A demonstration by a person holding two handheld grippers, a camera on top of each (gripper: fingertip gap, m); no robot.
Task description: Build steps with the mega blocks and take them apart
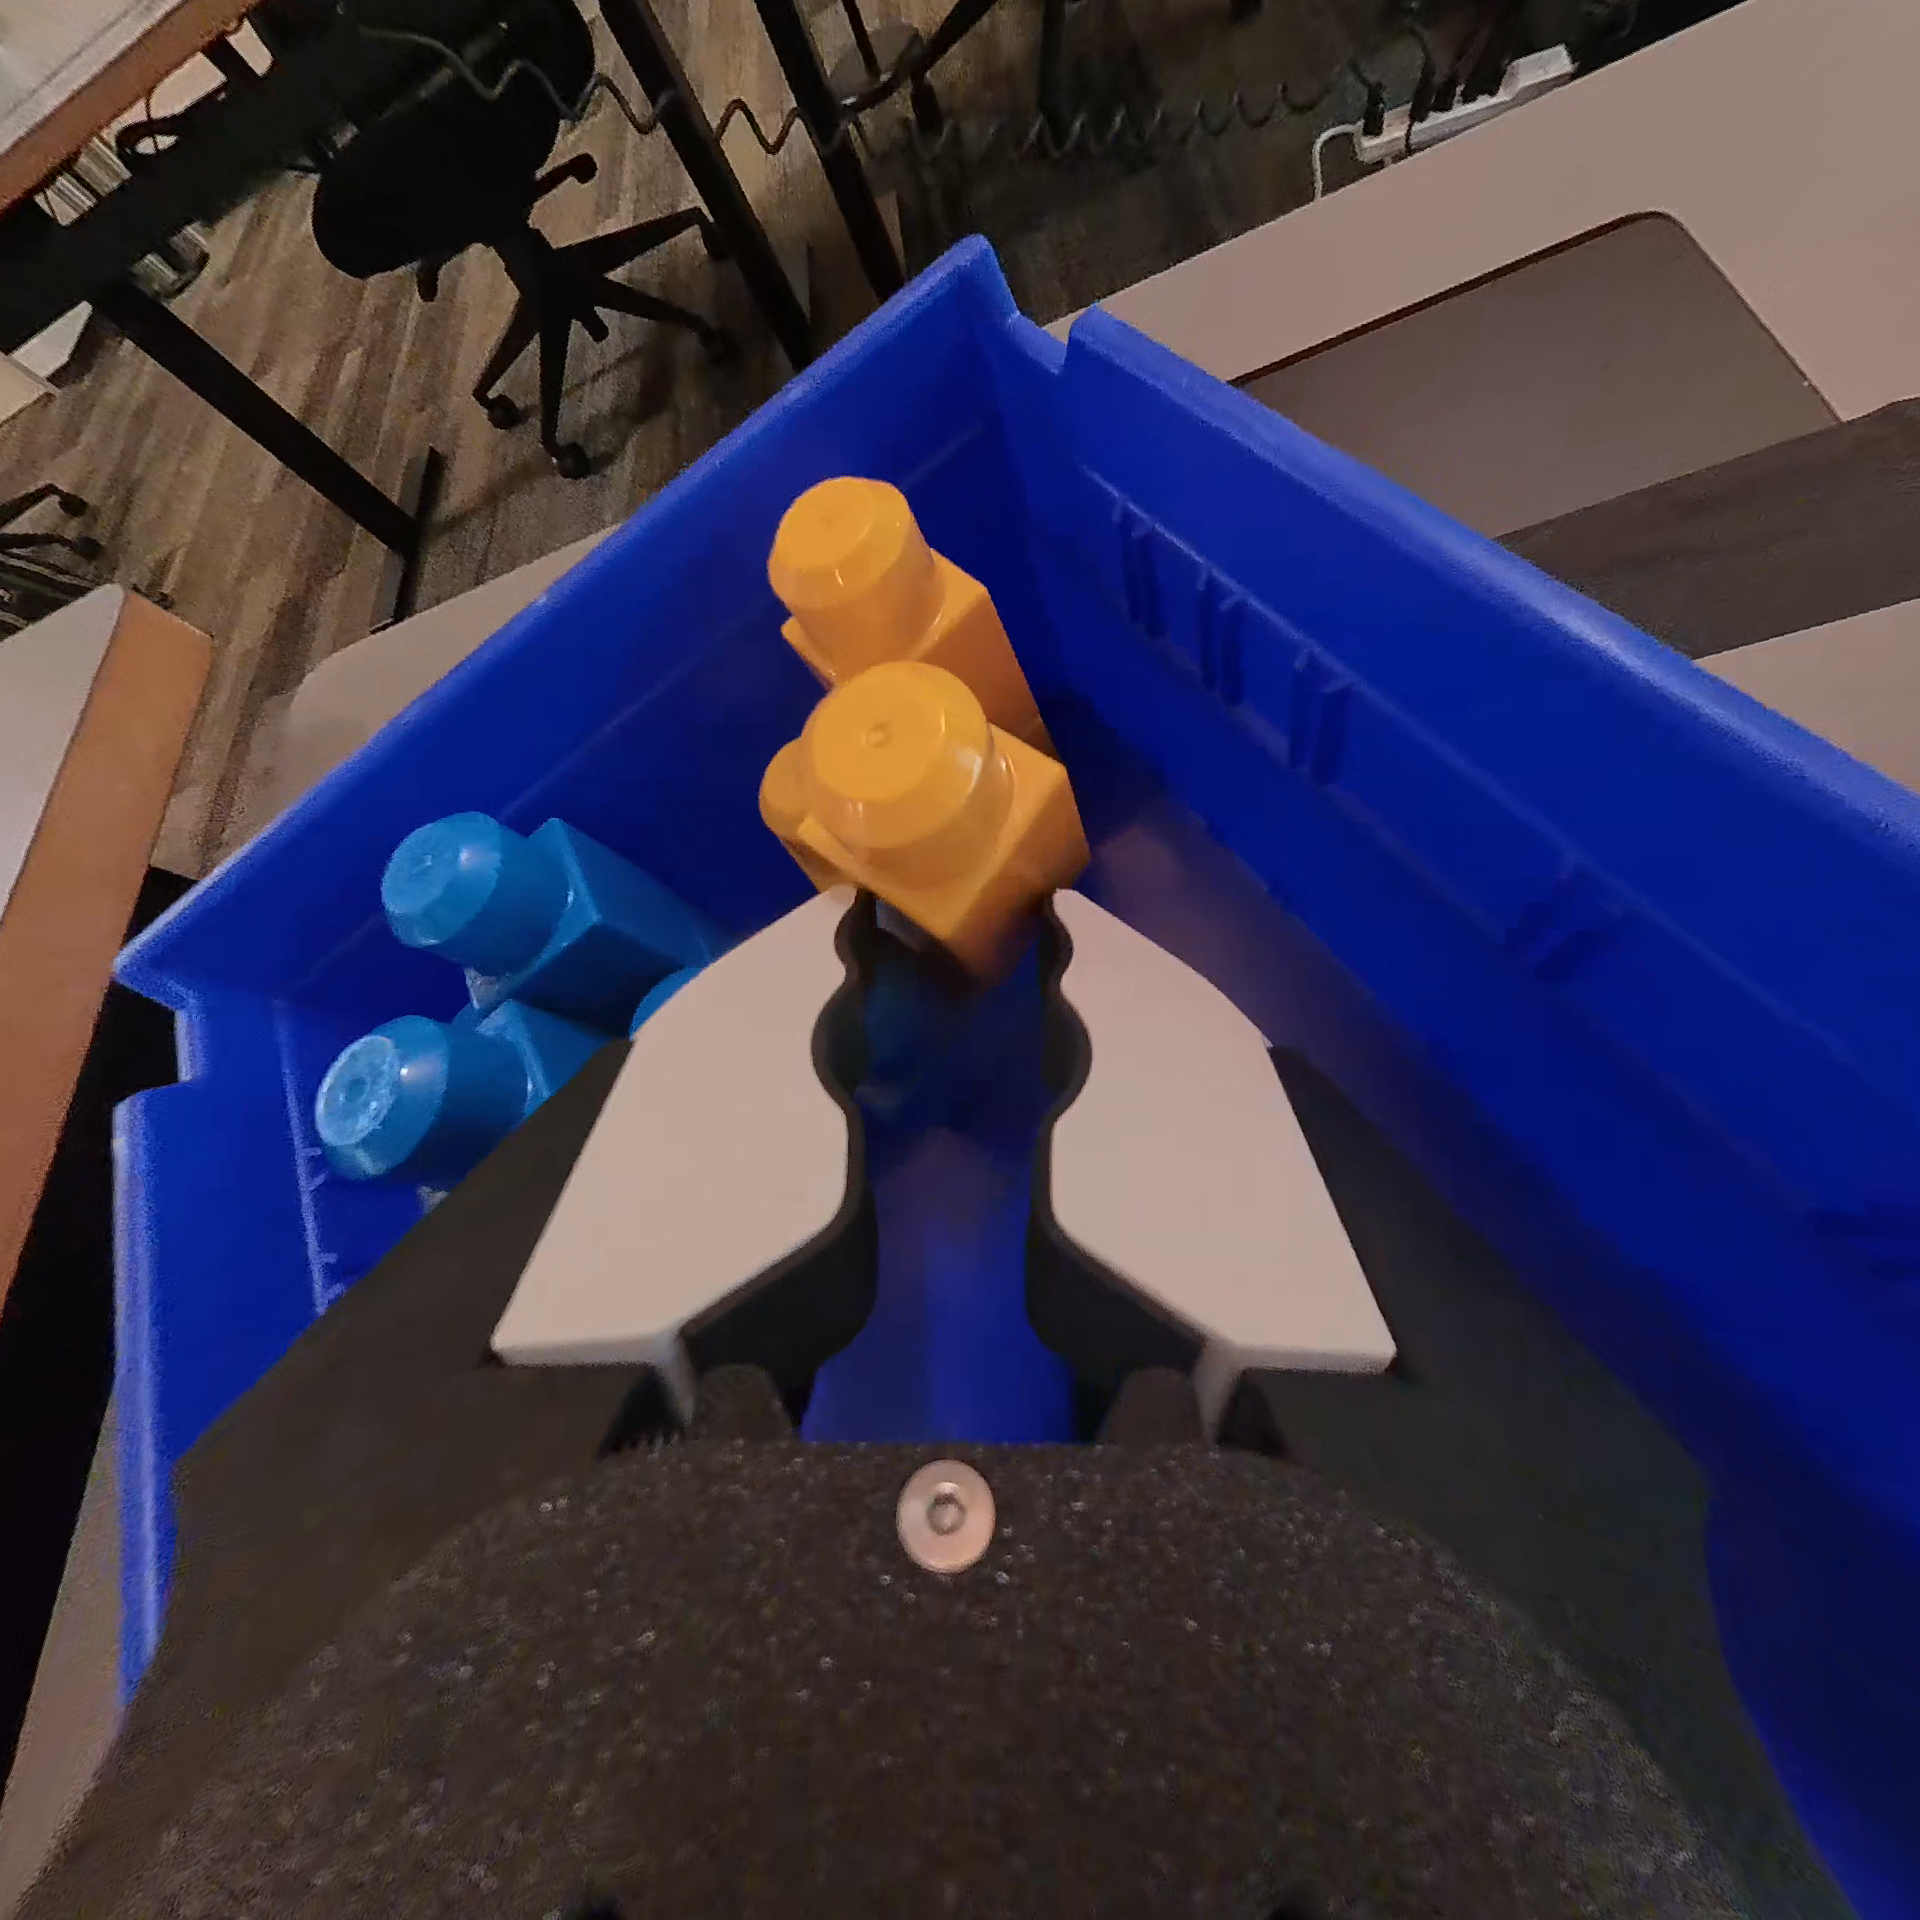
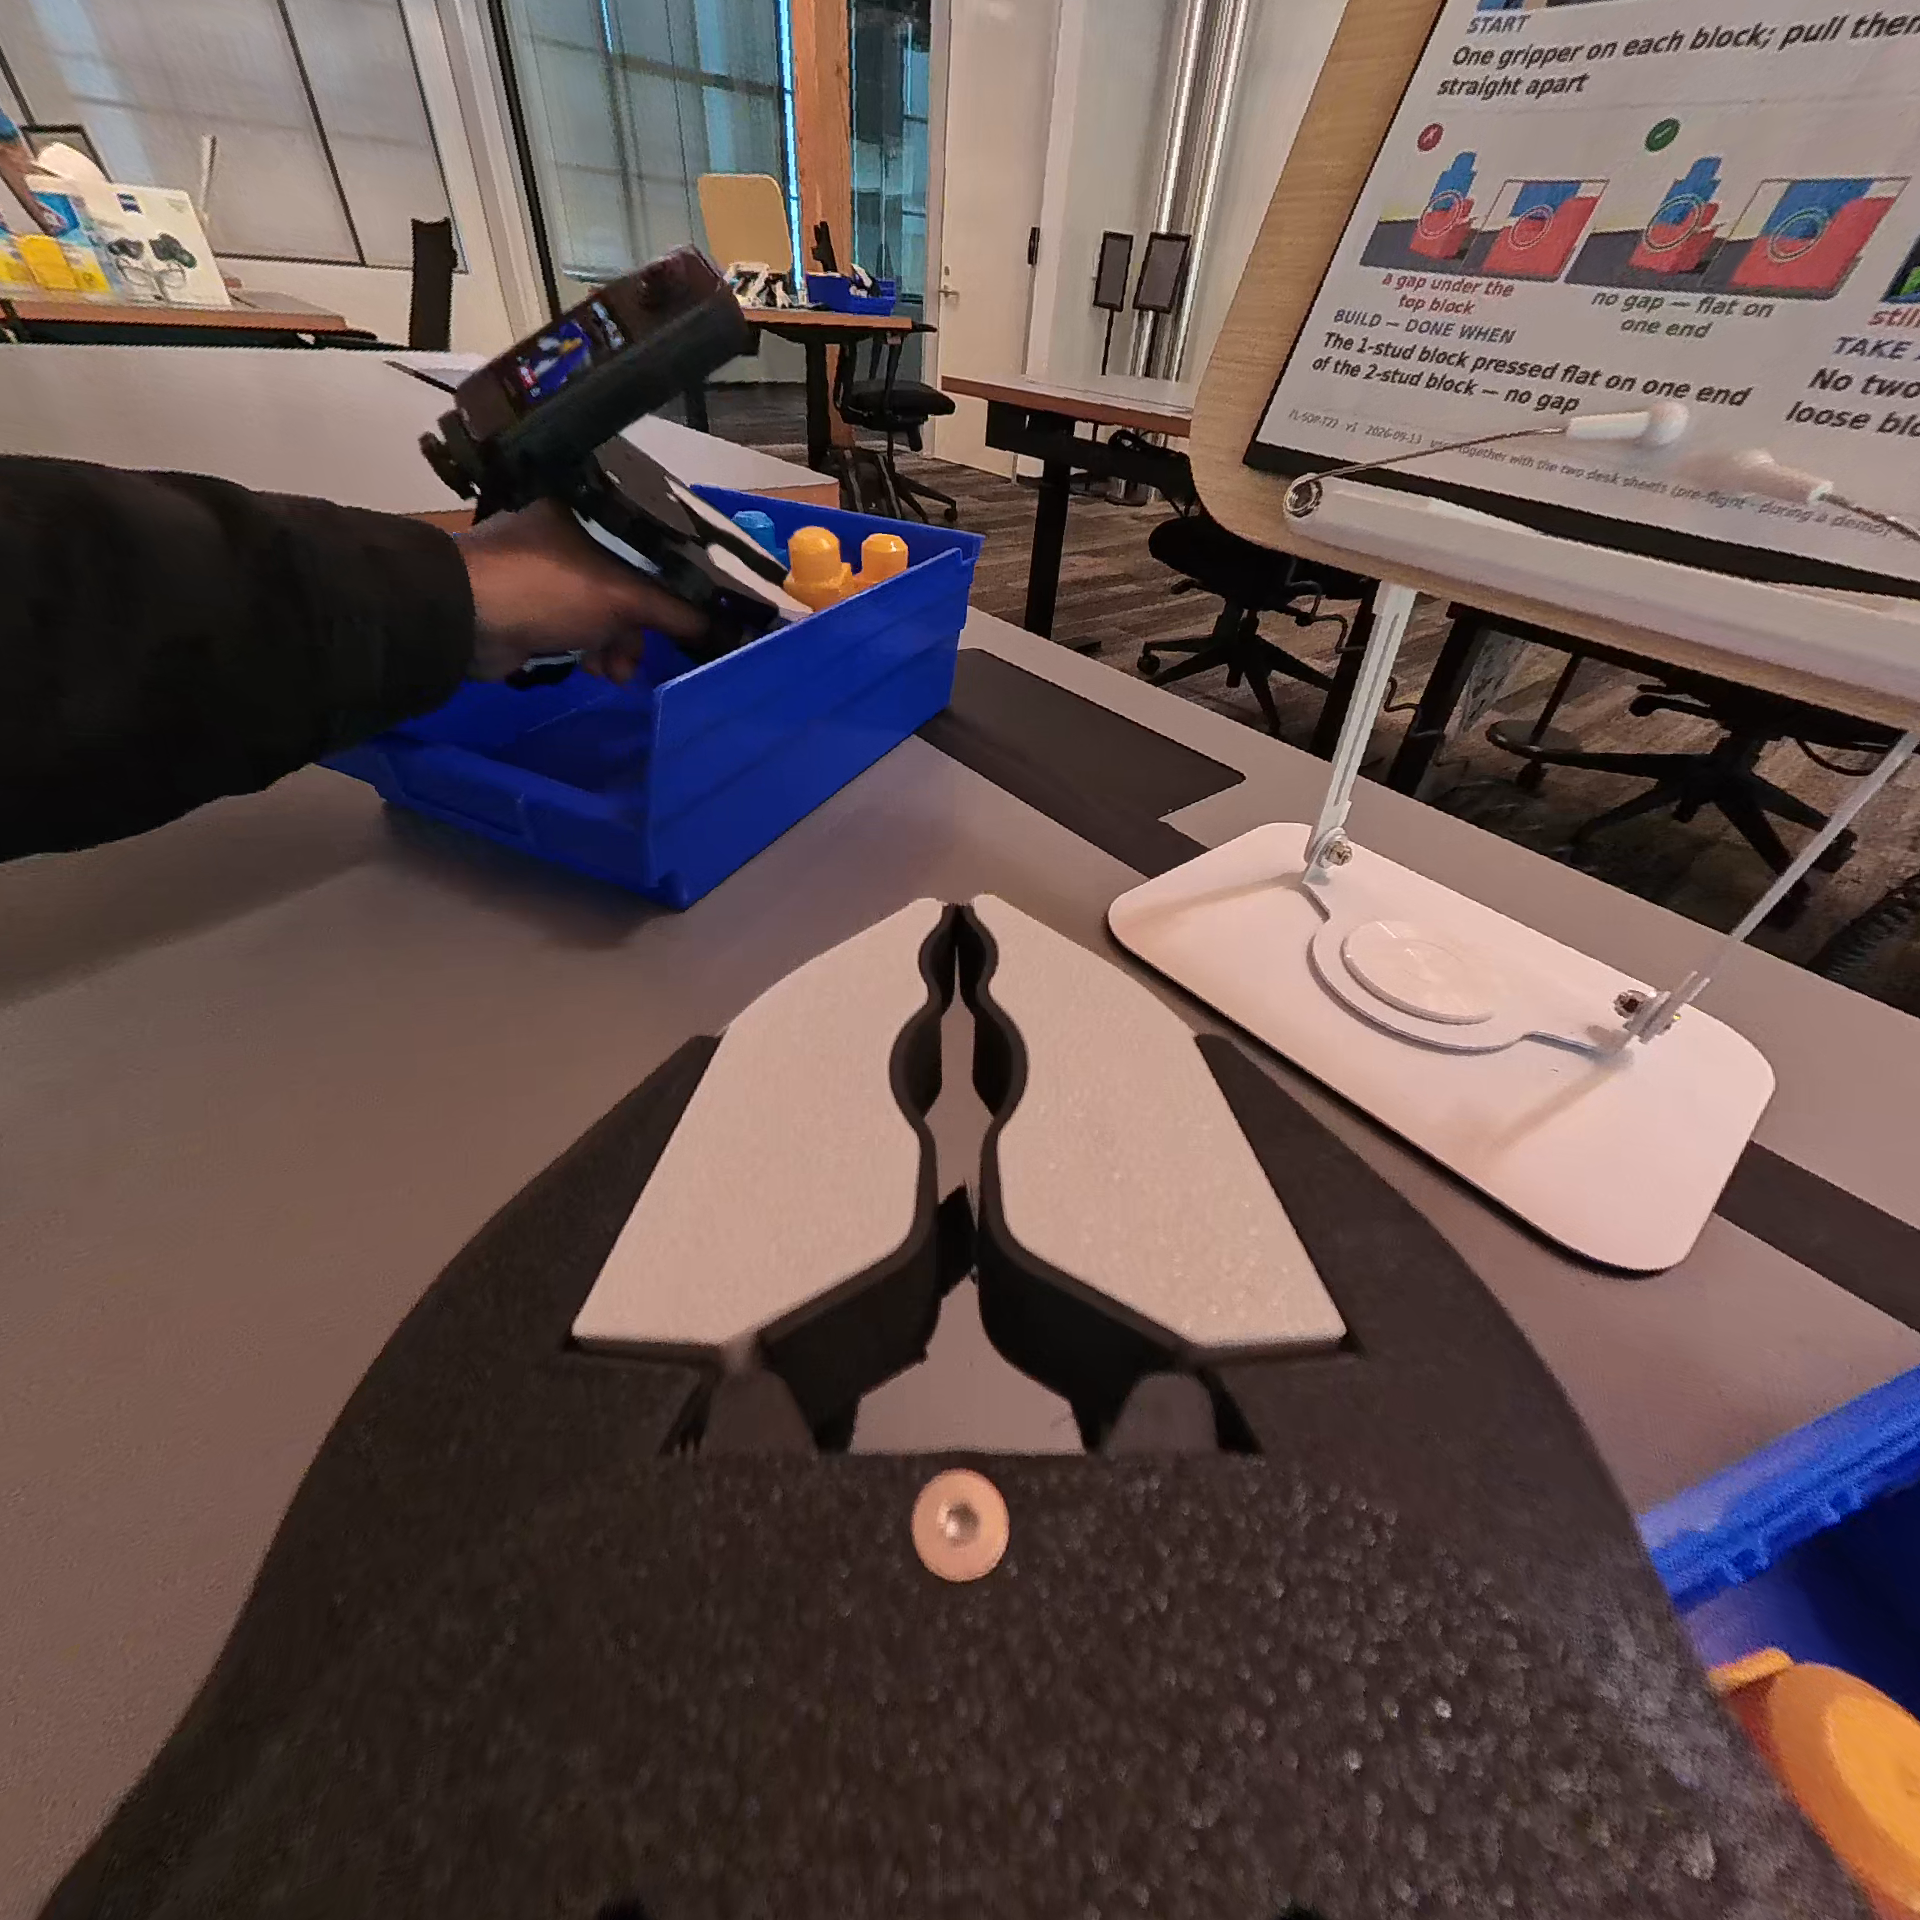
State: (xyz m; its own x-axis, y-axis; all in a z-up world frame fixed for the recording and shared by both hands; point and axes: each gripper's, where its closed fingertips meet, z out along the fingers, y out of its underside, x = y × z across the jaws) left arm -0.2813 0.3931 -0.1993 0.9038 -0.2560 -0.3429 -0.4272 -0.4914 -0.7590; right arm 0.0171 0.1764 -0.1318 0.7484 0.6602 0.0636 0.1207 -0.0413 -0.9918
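The left gripper was deep inside the blue bin, with tall walls close on both sides, and its jaws pinched the yellow two-stud block while blue blocks lay beside it. The right gripper hung over the bare grey table with its jaws squeezed together, holding nothing. A sheet with writing and pictures stood on a white stand nearby.

There are two grippers, two blue bins, one two-stud yellow block, at least two blue blocks and one white document stand
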